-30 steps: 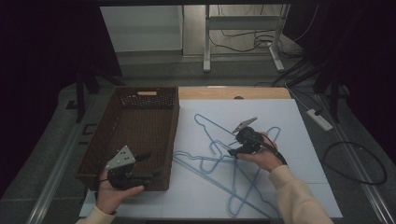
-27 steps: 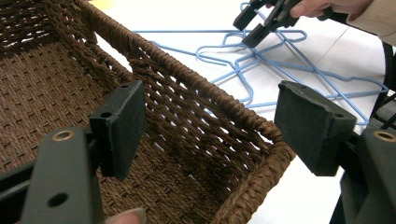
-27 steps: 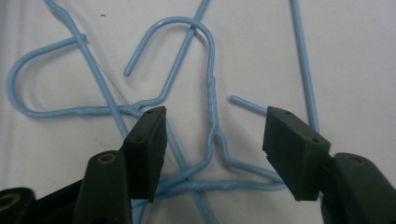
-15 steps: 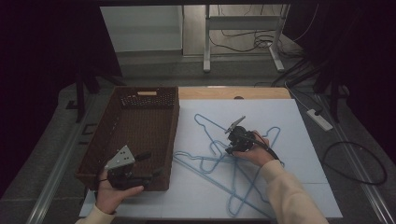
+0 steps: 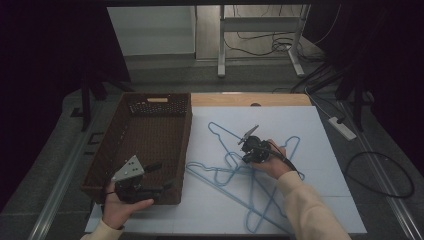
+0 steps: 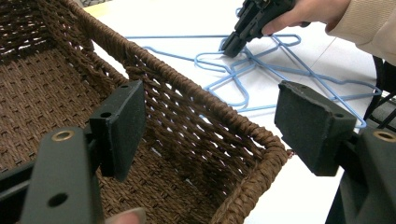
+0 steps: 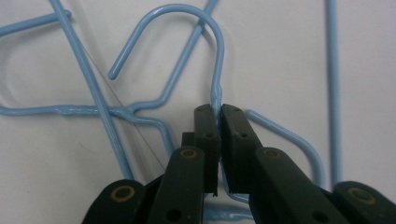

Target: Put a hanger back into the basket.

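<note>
A: How far along is the person with the hangers?

B: Barely started, by the look of it. The brown basket (image 5: 150, 145) at the left of the bench (image 5: 330, 165) has nothing in it, and the blue wire hangers (image 5: 235, 175) lie tangled on the white sheet just right of it

A: And the right tool?

B: The right tool (image 7: 215, 116) has its jaws pressed together on the neck of one hanger (image 7: 215, 88), just below the hook, with that hanger lying flat among the others. In the high view it sits over the middle of the pile (image 5: 251, 148)

A: The left one?

B: The left tool (image 6: 210, 121) is wide open and holds nothing. Its jaws stand on either side of the basket's near right corner, one inside the wall and one outside, not yet closed on it

A: So what is left?

B: Likely everything: lift that hanger free of the tangle, put it in the basket, then the rest
</note>
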A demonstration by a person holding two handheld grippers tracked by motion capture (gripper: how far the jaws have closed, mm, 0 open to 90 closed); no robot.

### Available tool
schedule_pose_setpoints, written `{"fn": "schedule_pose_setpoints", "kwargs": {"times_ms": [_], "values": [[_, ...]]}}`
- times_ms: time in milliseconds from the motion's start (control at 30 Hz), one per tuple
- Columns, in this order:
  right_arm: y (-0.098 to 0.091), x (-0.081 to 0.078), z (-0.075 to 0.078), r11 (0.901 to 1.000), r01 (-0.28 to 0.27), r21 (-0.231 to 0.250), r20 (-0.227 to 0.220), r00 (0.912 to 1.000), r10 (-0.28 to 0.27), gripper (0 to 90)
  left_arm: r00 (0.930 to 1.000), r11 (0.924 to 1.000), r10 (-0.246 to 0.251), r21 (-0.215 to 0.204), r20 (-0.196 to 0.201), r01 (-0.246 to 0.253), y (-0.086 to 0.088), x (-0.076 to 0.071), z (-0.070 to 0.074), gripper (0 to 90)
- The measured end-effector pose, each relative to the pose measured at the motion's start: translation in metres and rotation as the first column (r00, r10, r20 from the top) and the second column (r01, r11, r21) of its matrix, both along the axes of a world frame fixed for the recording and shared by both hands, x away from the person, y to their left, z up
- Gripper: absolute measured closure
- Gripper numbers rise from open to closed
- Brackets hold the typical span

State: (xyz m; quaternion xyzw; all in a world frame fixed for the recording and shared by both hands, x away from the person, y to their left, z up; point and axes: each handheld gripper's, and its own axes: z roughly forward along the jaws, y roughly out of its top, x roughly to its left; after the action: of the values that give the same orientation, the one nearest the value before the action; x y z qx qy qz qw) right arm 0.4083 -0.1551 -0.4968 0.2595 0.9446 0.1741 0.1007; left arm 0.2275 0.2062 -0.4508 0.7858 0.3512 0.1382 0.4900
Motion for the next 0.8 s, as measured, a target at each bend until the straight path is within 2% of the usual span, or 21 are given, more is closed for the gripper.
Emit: {"fn": "schedule_pose_setpoints", "kwargs": {"times_ms": [167, 367, 567, 800], "values": [[-0.005, -0.004, 0.008, 0.9999, 0.011, 0.011, 0.024, 0.9997, -0.011, 86.5, 1.0, 1.0, 0.001, -0.002, 0.002, -0.001, 0.0, 0.0, 0.0, 26.3], [-0.016, -0.01, 0.026, 0.997, 0.04, 0.066, 0.065, 0.9969, -0.044, 86.7, 1.0, 1.0, 0.0, -0.001, 0.003, 0.0, -0.001, -0.001, 0.001, 26.3], [-0.034, -0.018, 0.049, 0.9869, 0.078, 0.141, 0.142, 0.985, -0.098, 86.9, 1.0, 1.0, -0.003, -0.001, 0.006, 0.003, -0.003, -0.001, 0.003, 26.3], [-0.052, -0.03, 0.069, 0.9645, 0.109, 0.241, 0.174, 0.9729, -0.153, 86.9, 0.9999, 1.0, -0.009, -0.001, 0.009, 0.009, -0.006, -0.001, 0.005, 26.3]]}}
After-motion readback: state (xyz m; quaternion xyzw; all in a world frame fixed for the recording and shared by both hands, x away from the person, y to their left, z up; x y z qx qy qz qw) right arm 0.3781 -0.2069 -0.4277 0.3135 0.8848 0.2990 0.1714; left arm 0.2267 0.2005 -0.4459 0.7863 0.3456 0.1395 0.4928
